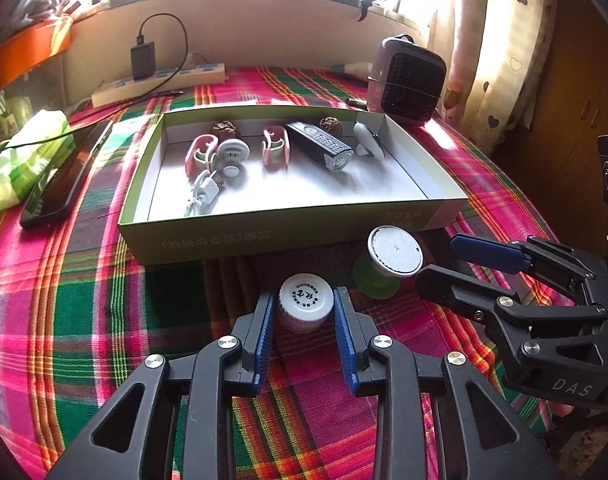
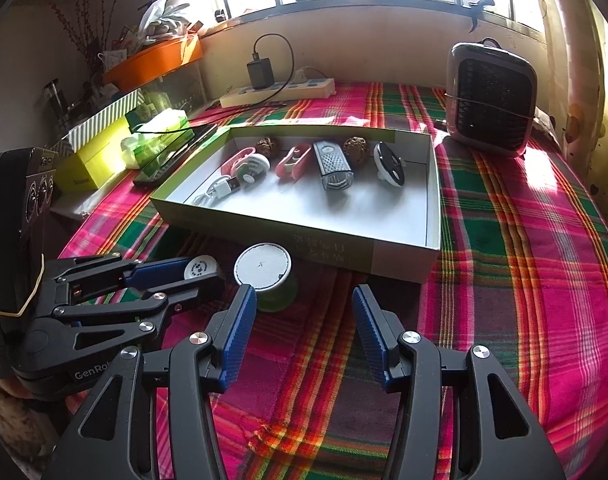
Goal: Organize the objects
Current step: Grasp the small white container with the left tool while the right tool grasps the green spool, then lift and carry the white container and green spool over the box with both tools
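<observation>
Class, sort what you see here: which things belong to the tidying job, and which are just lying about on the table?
Job:
- box
- white-capped bottle, between the left gripper pads
- green spool
- right gripper, open

Lying about:
- heater
- power strip
- phone
- tissue pack

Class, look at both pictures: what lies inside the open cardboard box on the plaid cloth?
Inside the box: two pink clips, a white round plug, a white USB cable, a black bike light, two walnuts and a black-and-white disc. The near wall covers the front floor strip.
</observation>
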`<state>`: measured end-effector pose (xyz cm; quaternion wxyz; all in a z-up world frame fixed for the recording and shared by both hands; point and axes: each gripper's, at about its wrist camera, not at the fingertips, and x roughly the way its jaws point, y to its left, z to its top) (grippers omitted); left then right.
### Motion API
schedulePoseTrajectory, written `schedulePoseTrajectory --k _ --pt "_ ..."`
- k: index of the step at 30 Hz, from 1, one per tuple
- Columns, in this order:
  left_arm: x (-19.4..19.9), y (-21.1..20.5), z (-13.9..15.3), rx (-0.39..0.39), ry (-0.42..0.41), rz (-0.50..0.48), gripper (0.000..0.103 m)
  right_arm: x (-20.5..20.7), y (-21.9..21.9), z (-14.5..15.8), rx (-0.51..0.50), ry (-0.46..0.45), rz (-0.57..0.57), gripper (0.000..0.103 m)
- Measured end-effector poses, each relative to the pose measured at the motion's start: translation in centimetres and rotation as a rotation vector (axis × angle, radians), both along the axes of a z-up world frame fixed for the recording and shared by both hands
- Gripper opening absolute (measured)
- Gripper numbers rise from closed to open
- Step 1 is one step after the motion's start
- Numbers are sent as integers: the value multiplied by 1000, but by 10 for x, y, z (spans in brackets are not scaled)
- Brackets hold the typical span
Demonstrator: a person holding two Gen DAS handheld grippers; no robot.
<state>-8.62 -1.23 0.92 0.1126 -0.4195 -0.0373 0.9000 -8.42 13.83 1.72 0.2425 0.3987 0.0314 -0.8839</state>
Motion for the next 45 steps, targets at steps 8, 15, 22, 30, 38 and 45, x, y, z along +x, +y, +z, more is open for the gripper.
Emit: schedulePoseTrajectory --k 8,15,22,30,38,45 --pt "3 -16 -1 -29 -2 50 27 -4 -18 -9 48 -24 29 52" --pt "3 -23 -2 -26 -5 67 27 -8 -29 -15 86 -34 45 52" --pt "2 -23 -2 -28 -5 68 27 -13 -34 -16 120 -25 30 52" --pt "1 -23 -2 -28 -6 68 27 -18 -38 -16 158 -15 5 52" --pt "1 -24 -2 -14 -7 69 27 -21 -35 -15 149 -16 -12 47" --pt "0 -23 -2 -18 -6 70 27 -22 -31 -14 139 -18 -28 37"
